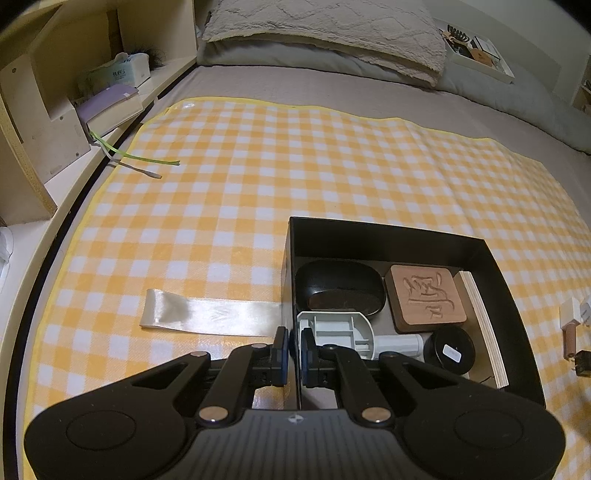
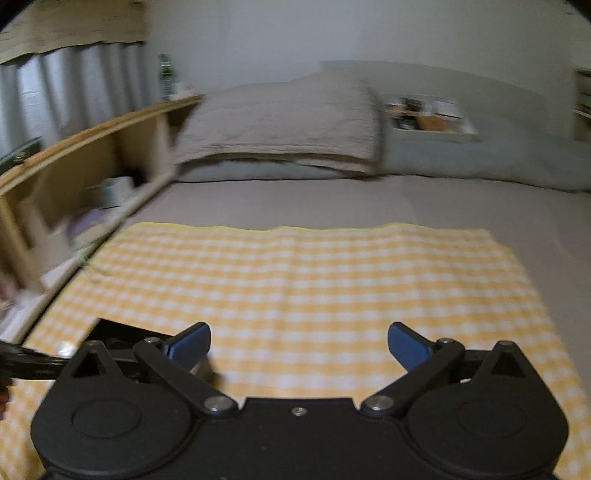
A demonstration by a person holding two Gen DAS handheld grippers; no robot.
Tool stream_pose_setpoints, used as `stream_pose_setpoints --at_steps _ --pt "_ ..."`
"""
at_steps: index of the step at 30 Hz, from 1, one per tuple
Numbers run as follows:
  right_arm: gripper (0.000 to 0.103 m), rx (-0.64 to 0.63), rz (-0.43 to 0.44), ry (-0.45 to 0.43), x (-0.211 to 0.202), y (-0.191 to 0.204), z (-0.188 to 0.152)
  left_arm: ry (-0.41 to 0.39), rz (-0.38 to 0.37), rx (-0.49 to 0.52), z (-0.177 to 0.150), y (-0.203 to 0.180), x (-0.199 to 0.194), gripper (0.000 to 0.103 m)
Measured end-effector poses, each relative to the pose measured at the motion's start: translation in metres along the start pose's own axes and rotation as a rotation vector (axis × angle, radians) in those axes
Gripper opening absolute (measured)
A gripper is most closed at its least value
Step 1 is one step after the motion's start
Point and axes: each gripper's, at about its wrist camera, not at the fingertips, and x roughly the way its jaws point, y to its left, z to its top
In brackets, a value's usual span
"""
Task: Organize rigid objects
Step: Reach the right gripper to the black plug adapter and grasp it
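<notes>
While the left hand-held gripper (image 1: 294, 349) is clenched on the left wall of the black box (image 1: 495, 269), its blue pads pressing that thin wall from either side, the box rests on the yellow checked cloth (image 1: 258, 184) spread over the bed (image 1: 295, 85). Inside the box, a dark oval case (image 1: 340, 288) lies at the far left, and a square wooden block (image 1: 426, 297) carved with a character lies just beside it to the right. A thin plywood board (image 1: 484, 325) stands on edge against the right wall. Nearer the camera, a white plastic piece (image 1: 340, 330) sits beside the gripped wall, a white tube (image 1: 400, 345) lies touching it, and a round black jar (image 1: 448, 350) with a small white label sits between the tube and the board. A pale satin ribbon (image 1: 207, 314) lies flat on the cloth, reaching from the box's left wall outward. A small white and brown object (image 1: 570, 323) sits on the cloth to the right of the box; what it is cannot be told. The right hand-held gripper (image 2: 299, 343) is released, its blue fingers spread wide above the cloth with nothing between them; that view is blurred. A corner of the box shows at its lower left. A grey pillow (image 1: 325, 33) lies at the head of the bed, and a wooden shelf (image 1: 44, 122) runs along the left side.
</notes>
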Motion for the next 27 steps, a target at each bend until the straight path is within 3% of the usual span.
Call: stream_pose_setpoints --at_steps 5,11,13,18,27 --pt "0.103 0.057 -0.089 0.097 0.01 -0.032 -0.019 0.001 0.006 0.002 0.002 0.003 0.0 0.007" --pt "0.102 0.155 -0.067 0.269 0.028 -0.06 -0.049 0.001 0.015 0.002 0.0 0.002 -0.003 0.007" --pt "0.096 0.185 -0.073 0.321 0.037 -0.067 -0.061 0.001 0.014 0.003 0.0 0.002 -0.003 0.007" --pt "0.07 0.199 -0.106 0.453 0.055 -0.072 -0.09 0.001 0.015 0.003 0.0 0.001 -0.003 0.007" --pt "0.07 0.223 -0.108 0.522 0.07 -0.075 -0.109 0.001 0.016 0.004 0.0 0.001 -0.002 0.007"
